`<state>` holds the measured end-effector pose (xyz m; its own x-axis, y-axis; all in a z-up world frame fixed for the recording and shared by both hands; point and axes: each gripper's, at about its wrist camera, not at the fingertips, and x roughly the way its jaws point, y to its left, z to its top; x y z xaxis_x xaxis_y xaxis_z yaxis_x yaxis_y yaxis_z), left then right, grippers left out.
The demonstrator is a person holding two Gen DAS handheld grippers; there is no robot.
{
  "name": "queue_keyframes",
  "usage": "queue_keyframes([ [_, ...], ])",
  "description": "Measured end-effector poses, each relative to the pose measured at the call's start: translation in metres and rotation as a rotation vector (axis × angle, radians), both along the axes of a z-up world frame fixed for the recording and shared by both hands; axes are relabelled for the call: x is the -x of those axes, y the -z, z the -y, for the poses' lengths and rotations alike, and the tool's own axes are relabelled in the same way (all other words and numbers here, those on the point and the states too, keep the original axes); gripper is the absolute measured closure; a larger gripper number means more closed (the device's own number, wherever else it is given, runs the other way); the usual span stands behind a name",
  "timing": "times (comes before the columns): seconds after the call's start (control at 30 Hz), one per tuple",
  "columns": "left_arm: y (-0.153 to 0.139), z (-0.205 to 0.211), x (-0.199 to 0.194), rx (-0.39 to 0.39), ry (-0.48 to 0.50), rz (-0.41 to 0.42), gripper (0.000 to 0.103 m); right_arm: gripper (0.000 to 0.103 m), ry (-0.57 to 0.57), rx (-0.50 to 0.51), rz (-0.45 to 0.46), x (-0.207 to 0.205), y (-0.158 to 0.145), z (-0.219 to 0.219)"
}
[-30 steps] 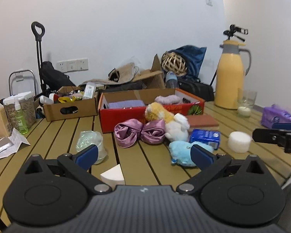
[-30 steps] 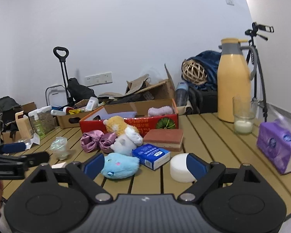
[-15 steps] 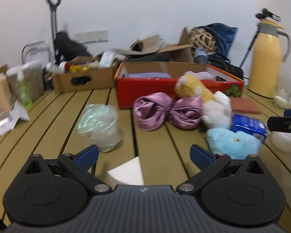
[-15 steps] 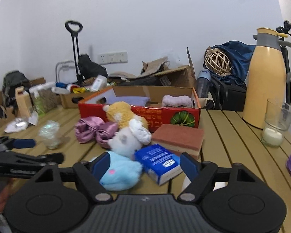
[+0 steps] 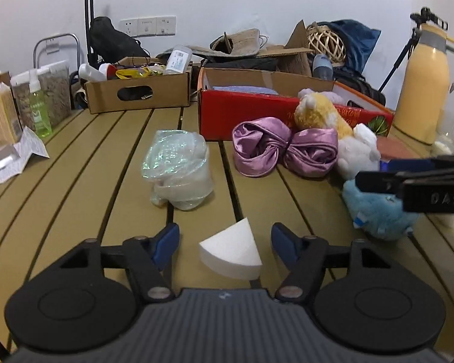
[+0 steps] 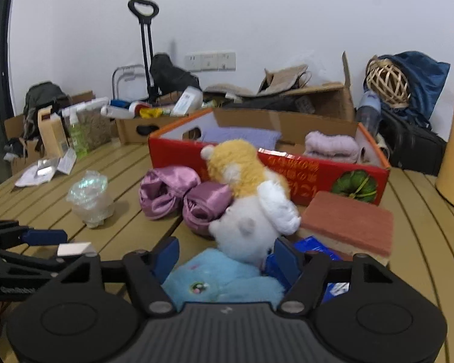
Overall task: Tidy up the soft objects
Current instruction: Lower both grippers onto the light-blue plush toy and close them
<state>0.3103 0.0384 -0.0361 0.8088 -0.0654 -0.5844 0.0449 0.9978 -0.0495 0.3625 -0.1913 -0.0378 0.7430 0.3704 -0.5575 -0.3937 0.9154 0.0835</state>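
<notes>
Both cameras have dropped and pushed in since a second ago: the back wall filled much of each view then, and now the slatted table [image 5: 75, 163] fills most of both frames. The left gripper [image 5: 225, 243], low in the left wrist view, has narrowed from fully spread and its jaws are closing around the white foam wedge [image 5: 231, 252], which lies between the blue pads without touching either. The right gripper [image 6: 224, 257], low in the right wrist view, is closing likewise on the light blue plush [image 6: 224, 281]; the pads flank it closely, though blur leaves it unclear whether they press yet, so I read it as not yet grasped.

This suggests two pickups starting at once, each soft piece probably bound for the red box [image 6: 317, 172] in the centre of the frame, where a lilac cloth [image 6: 242, 136] and a pale fuzzy roll [image 6: 331, 148] already lie. The yellow and white plush [image 6: 251, 196] and purple satin bundle [image 6: 181, 196] wait in front of it.

Readable writing is scant: "DAS" on the right gripper's finger at the right edge of the left view, "21" and gold characters, too blurred to read, beside a green pumpkin picture on the box front
</notes>
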Motion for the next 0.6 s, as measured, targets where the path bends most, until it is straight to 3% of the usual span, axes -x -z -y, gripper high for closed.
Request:
queue_keyframes([
  [0.13, 0.000, -0.001, -0.002, 0.009, -0.001, -0.020, 0.032, 0.038, 0.017, -0.017, -0.013, -0.003, 0.002, 0.002],
  [0.27, -0.008, 0.004, 0.005, -0.003, -0.008, 0.060, 0.029, 0.039, 0.005, -0.006, -0.025, 0.005, -0.001, 0.004],
  [0.33, -0.012, 0.010, 0.005, 0.027, 0.035, 0.068, 0.030, 0.040, 0.020, 0.000, -0.031, 0.012, -0.001, 0.009],
  [0.6, -0.016, 0.053, -0.008, 0.150, 0.224, 0.004, 0.037, 0.042, 0.080, -0.211, -0.110, 0.030, 0.007, 0.055],
])
